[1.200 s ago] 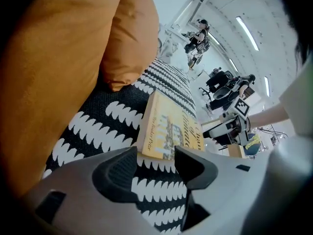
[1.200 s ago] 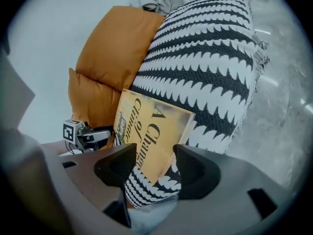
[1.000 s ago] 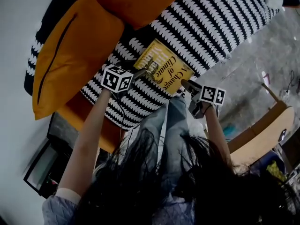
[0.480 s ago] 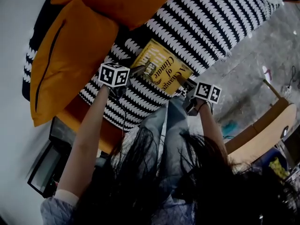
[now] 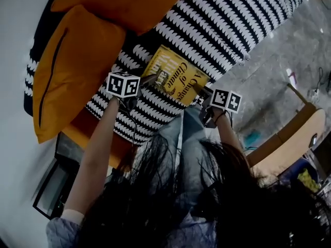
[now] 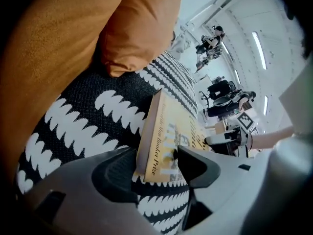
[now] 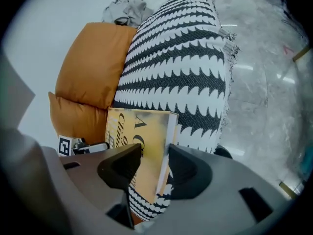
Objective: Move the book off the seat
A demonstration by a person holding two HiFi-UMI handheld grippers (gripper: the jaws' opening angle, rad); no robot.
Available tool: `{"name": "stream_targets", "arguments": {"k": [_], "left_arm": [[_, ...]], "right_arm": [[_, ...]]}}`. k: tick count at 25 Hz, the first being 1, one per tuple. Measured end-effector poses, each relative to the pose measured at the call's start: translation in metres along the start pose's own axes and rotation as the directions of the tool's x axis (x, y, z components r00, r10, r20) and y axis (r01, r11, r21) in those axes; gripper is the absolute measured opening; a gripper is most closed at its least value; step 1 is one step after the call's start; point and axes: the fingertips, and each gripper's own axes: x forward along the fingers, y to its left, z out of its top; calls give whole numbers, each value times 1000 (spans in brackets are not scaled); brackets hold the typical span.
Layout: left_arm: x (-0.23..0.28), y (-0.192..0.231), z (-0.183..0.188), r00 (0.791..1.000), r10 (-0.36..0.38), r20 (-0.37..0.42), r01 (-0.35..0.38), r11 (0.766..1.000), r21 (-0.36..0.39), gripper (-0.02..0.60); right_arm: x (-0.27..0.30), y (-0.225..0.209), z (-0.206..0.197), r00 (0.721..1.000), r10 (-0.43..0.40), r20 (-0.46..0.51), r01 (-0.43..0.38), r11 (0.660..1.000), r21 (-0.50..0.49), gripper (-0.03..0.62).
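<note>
Left gripper (image 5: 154, 79) and right gripper (image 5: 206, 91), seen in the head view, reach a yellow book (image 5: 176, 75) from opposite ends. The book, titled "A Change of Climate", lies flat on the seat (image 5: 222, 30), whose black cover has rows of white scalloped marks. Two orange cushions (image 5: 77, 71) lean at the back of the seat. The person's forearms, jeans and dark hair fill the lower half. A grey floor (image 5: 269, 81) lies to the right.

In the left gripper view, the left gripper (image 6: 157, 156) has its jaws wide apart around one corner of the book (image 6: 168, 124). One jaw is below the corner against the seat (image 6: 83, 126) and the other is over the cover, without clamping. An orange cushion (image 6: 58, 58) fills the upper left. The right gripper (image 6: 212, 140) shows at the book's far end.

In the right gripper view, the right gripper (image 7: 154, 153) is closed on the edge of the book (image 7: 137, 131). One pad is on the cover and the other is under the pages. The seat (image 7: 181, 62), the cushions (image 7: 93, 62) and the floor (image 7: 264, 58) lie beyond.

A second ago the right gripper sat at the book's corner with wider jaws. It has since edged in, and its jaws have just been closing on the book. The left jaws have just opened slightly further around their corner. The book has not left the seat.
</note>
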Motion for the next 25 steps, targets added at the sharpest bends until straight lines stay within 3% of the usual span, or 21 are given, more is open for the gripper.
{"name": "stream_targets", "arguments": {"k": [2,8,12,17,20,25], "left_arm": [[-2,-8,0,998,-42,-39,42,999,-10,275],[-18,-28,22,996,-84,39,88,992,-90,275],[-22,-11,26,988,-81,131,85,996,-25,275],[-6,-5,6,943,-164,288,169,986,7,275],[-14,-1,-4,927,-183,328,187,982,19,275],[-43,-15,9,904,-206,374,193,979,72,276]], "right_arm": [[-16,2,-14,999,-27,36,23,996,90,183],[-60,27,-2,994,-80,78,67,986,154,163],[-46,31,3,983,-75,167,61,995,84,162],[-44,26,-8,953,-83,291,92,996,-15,160],[-44,35,-17,943,-92,321,120,990,-68,158],[-66,63,-15,926,-78,369,134,983,-128,158]]}}
